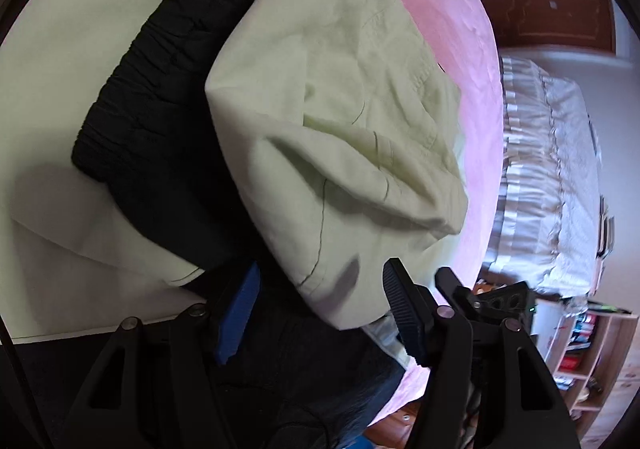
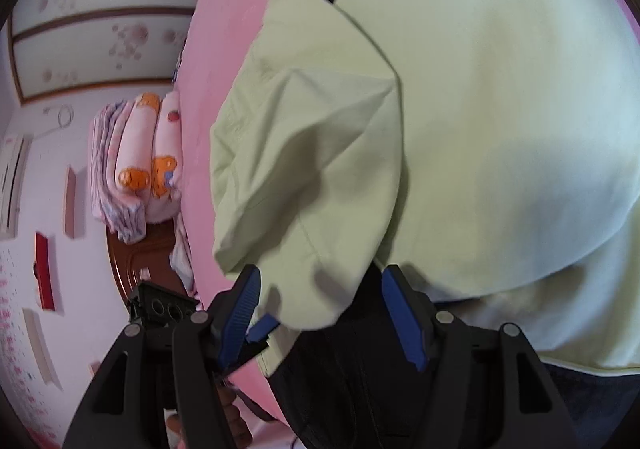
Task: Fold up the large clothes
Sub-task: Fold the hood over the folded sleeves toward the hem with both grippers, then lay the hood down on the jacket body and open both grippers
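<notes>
A large pale green garment (image 1: 332,137) with black lining and a black ribbed cuff (image 1: 132,117) lies on a pink bed sheet (image 1: 452,9). A bunched green flap hangs down between the jaws of my left gripper (image 1: 320,309), which stands open around its lower edge. In the right wrist view the same green garment (image 2: 480,109) fills the frame, and a folded flap (image 2: 308,177) droops between the wide-open jaws of my right gripper (image 2: 320,313). Black fabric (image 2: 360,369) lies under both grippers.
The pink bed sheet's (image 2: 224,49) edge curves down the left of the right wrist view. Folded patterned blankets (image 2: 140,157) sit on a wooden headboard (image 2: 132,261). A second bed with a white cover (image 1: 560,169) and a shelf unit (image 1: 584,353) stand at the right of the left wrist view.
</notes>
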